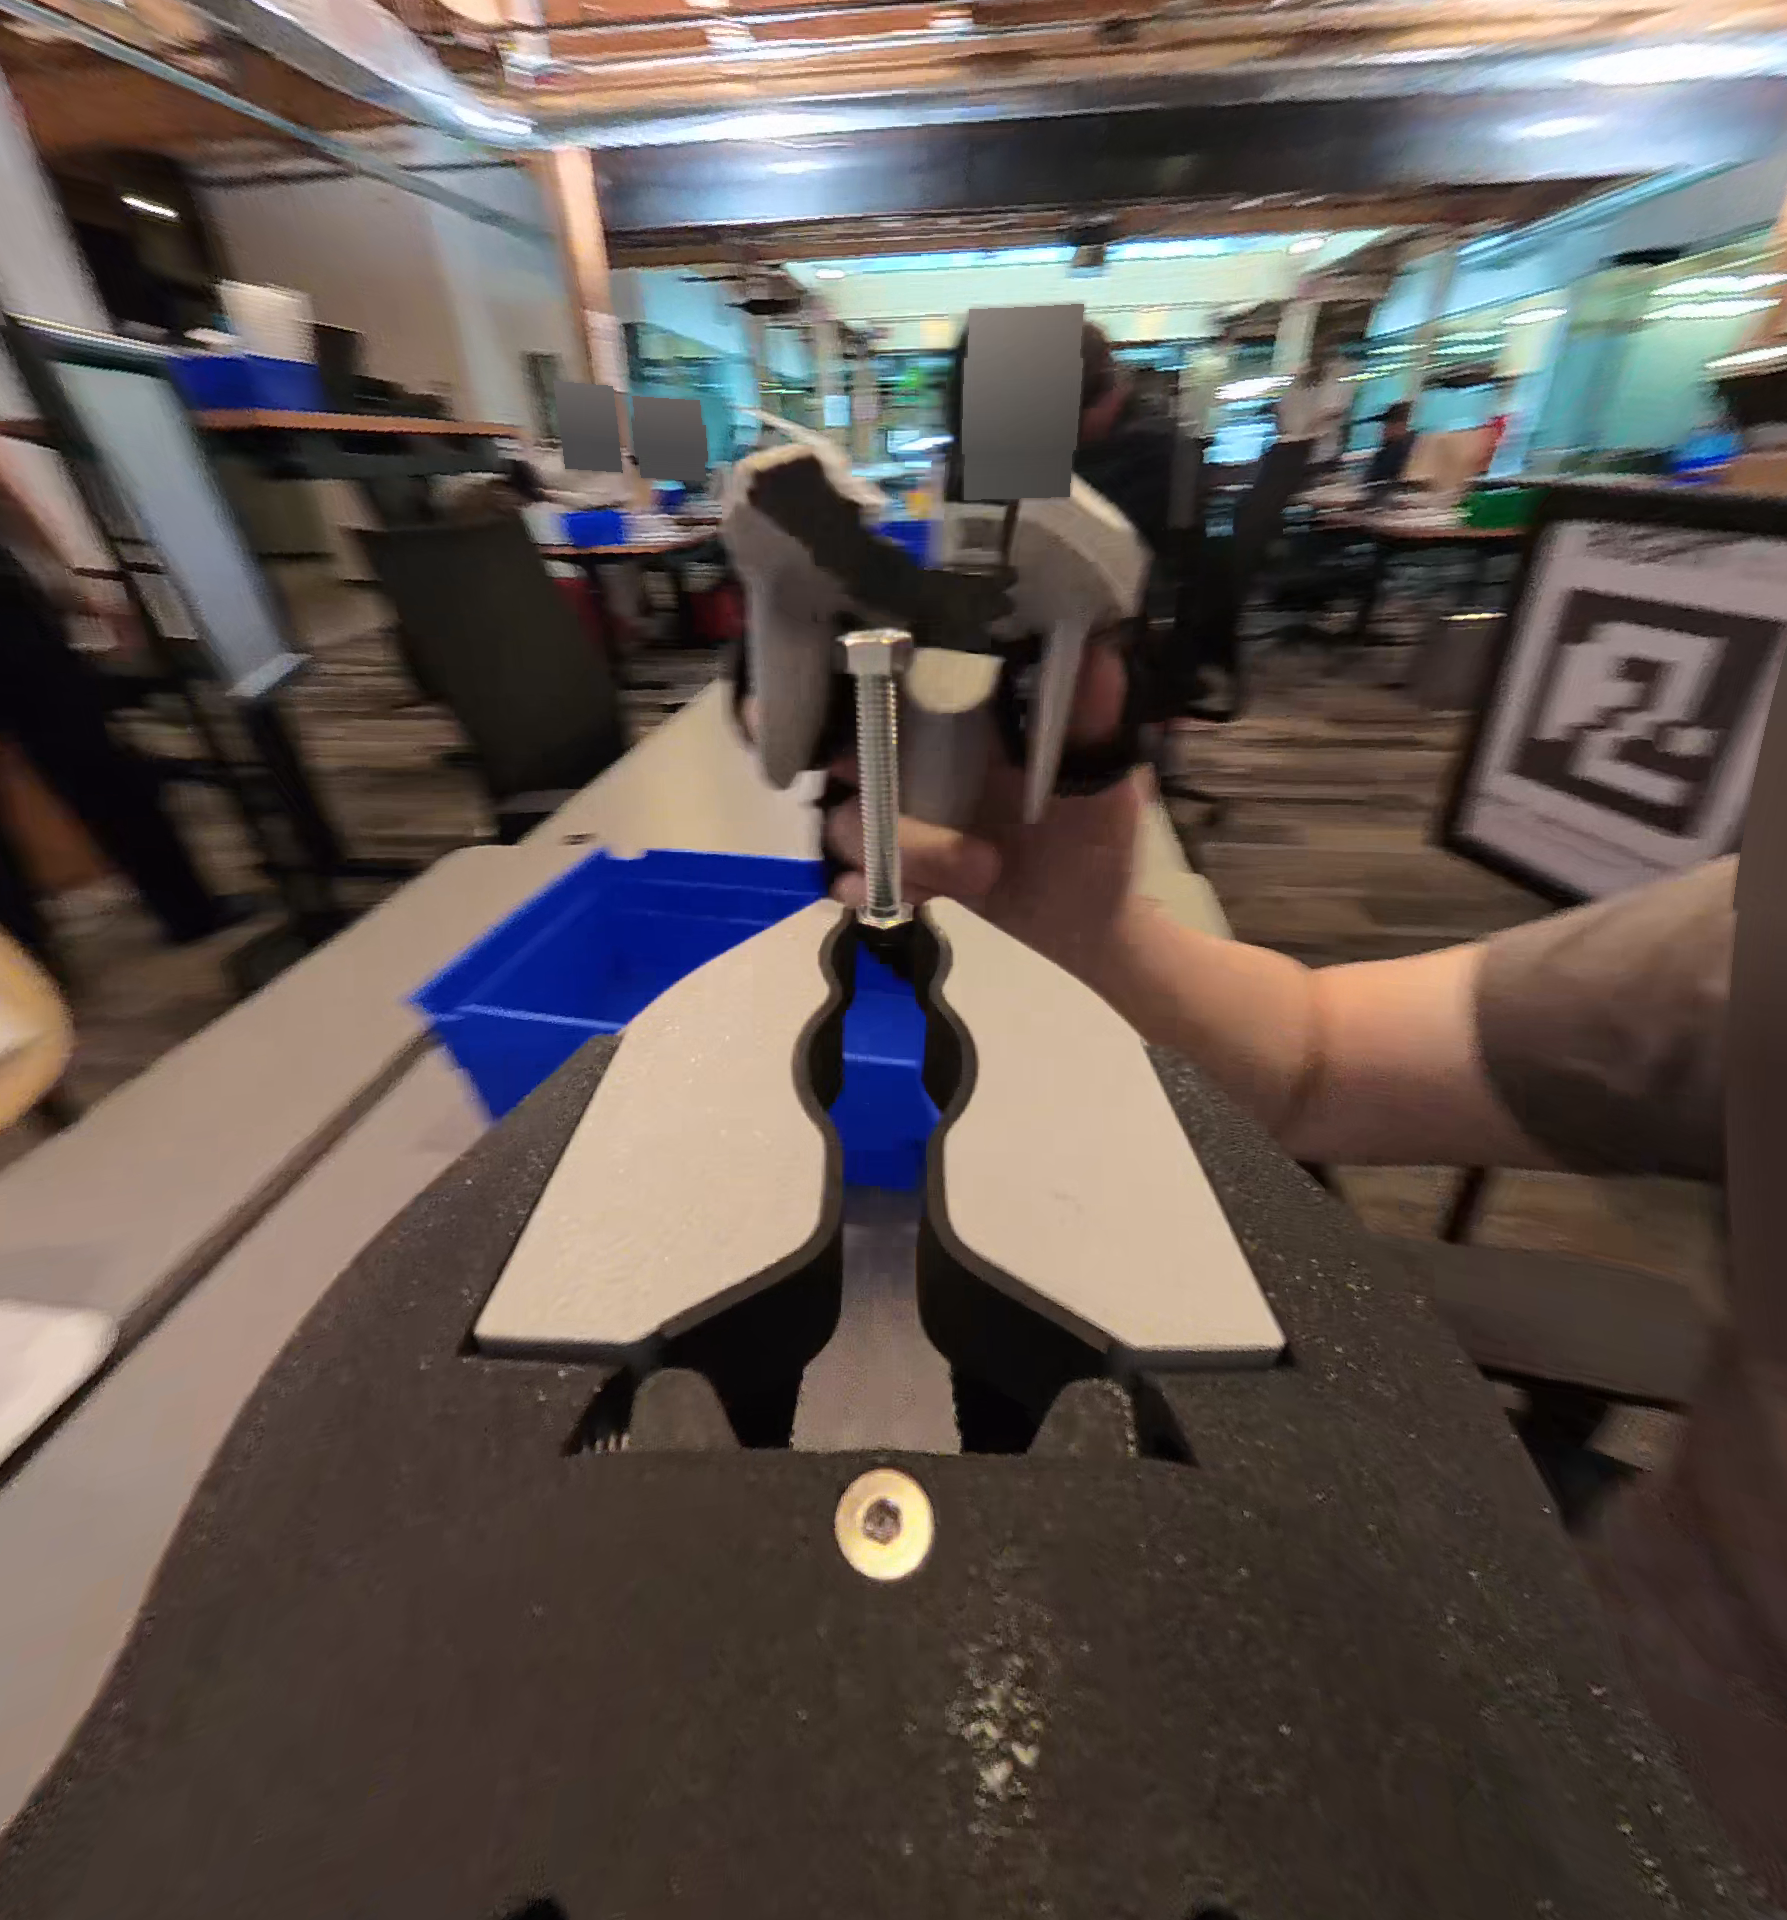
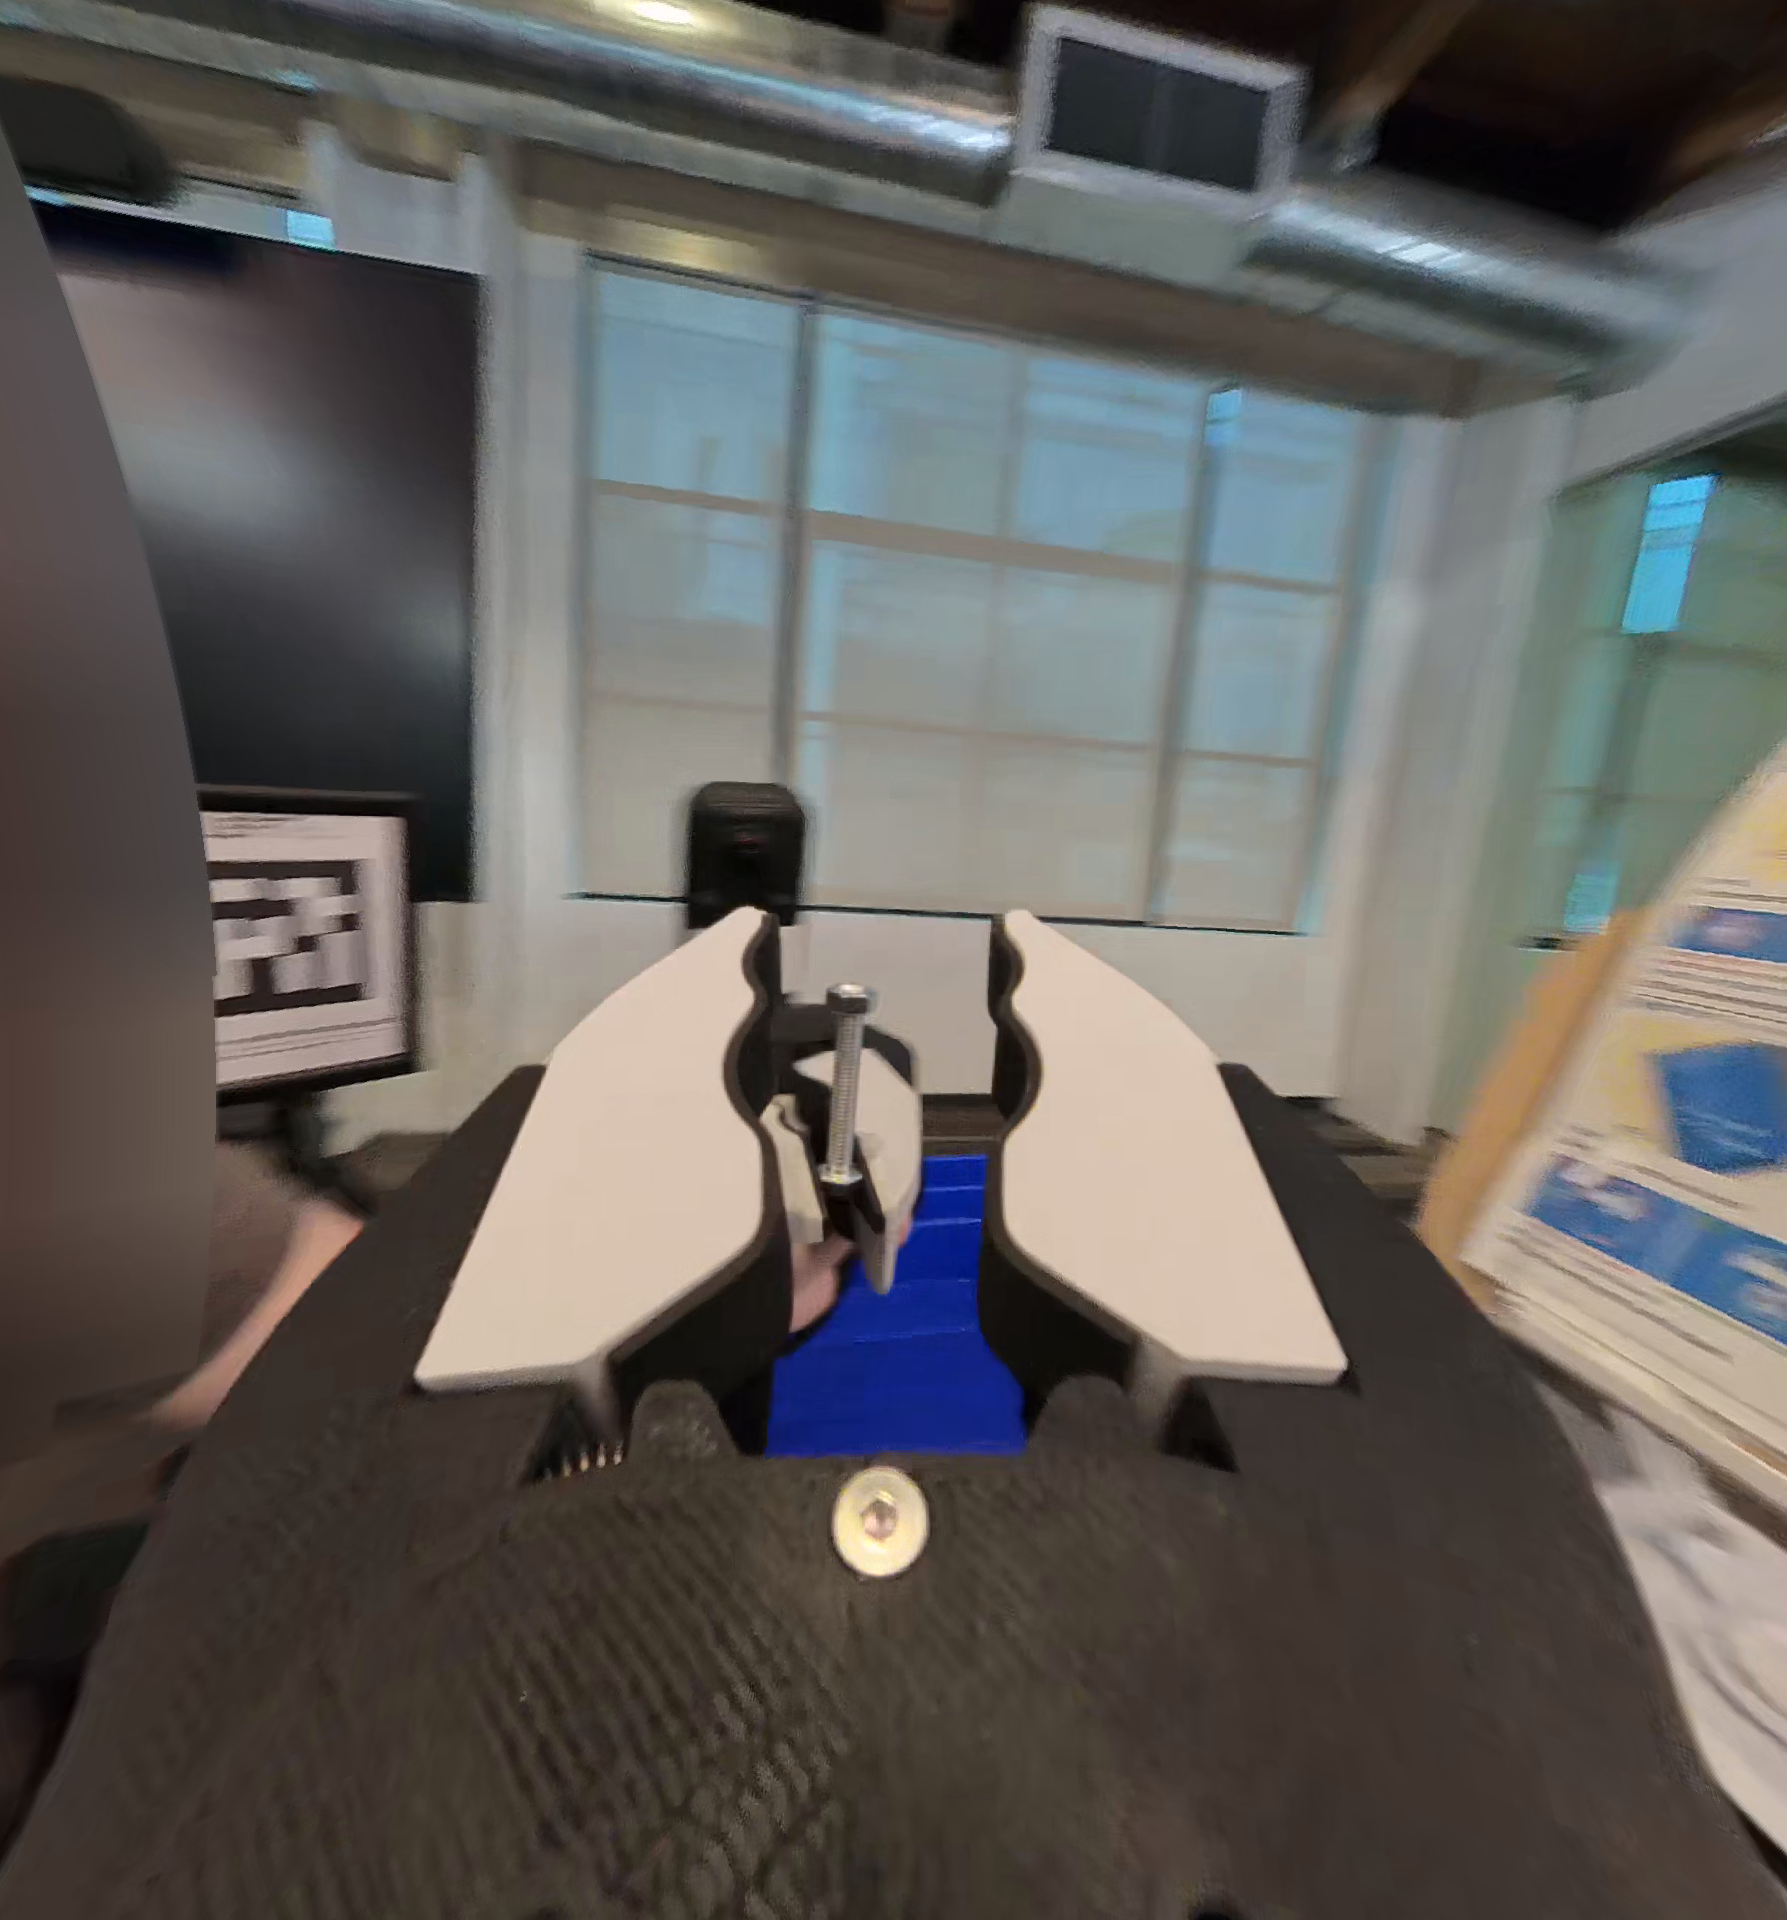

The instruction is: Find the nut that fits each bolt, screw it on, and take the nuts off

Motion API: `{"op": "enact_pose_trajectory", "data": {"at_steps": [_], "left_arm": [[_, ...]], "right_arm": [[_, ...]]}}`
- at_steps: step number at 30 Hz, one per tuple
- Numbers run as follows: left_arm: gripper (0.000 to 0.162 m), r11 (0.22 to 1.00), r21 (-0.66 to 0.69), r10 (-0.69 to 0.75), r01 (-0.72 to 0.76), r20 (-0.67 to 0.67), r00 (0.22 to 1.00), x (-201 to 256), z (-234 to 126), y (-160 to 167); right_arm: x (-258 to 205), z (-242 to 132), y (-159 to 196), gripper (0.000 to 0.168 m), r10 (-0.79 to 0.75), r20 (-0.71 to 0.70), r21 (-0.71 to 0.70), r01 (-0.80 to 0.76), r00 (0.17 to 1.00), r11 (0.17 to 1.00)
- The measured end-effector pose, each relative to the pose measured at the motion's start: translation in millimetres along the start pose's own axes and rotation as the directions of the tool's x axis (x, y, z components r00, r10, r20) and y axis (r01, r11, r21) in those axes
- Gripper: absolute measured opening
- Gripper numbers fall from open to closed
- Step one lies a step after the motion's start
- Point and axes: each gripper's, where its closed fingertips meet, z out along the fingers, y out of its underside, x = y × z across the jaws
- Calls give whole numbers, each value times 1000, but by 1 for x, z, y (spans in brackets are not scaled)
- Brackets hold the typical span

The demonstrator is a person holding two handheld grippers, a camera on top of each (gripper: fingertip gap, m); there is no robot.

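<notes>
My left gripper (image 1: 884, 920) is shut on the lower end of a silver bolt (image 1: 876, 779), which stands upright with its hex head on top. A small nut (image 1: 884, 914) sits on the thread just above the fingertips. My right gripper (image 2: 884, 925) is open and empty, its fingers wide apart. It shows in the left wrist view (image 1: 915, 790) just behind the bolt, held by a hand. In the right wrist view the bolt (image 2: 845, 1081), the nut (image 2: 842, 1174) and the left gripper (image 2: 847, 1236) show between my right fingers.
A blue bin (image 1: 608, 966) stands on the grey table (image 1: 245, 1091) under both grippers and also shows in the right wrist view (image 2: 889, 1382). A framed black-and-white marker board (image 1: 1637, 707) stands to the right. A poster board (image 2: 1647, 1143) leans at the right. About 7 cm separates my left fingertips from my right.
</notes>
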Motion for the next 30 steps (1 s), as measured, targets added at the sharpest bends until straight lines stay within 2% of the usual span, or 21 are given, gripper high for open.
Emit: {"op": "enact_pose_trajectory", "data": {"at_steps": [3, 5, 8, 16, 27, 30], "left_arm": [[10, 996, -17, 91, -89, 171, 981, -19, -3, 2], [10, 996, -27, 89, -86, 205, 975, -23, -1, 4], [10, 996, -41, 85, -78, 229, 970, -27, 0, 9], [9, 989, -70, 147, -133, 271, 951, -28, 0, 9], [9, 988, -75, 153, -138, 253, 955, -24, 1, 9], [9, 987, -78, 158, -142, 248, 956, -23, 1, 9]], "right_arm": [[16, -3, 0, 31, -158, -277, -22, 158, 948, 987], [12, 2, 6, 31, -251, -326, -83, 237, 911, 968], [6, 10, 18, 31, -268, -329, -147, 231, 905, 962], [14, 11, 28, 30, -247, -371, -210, 178, 895, 961], [11, 14, 38, 12, -245, -333, -251, 165, 910, 954], [10, 14, 38, 11, -248, -325, -254, 169, 913, 952]]}}
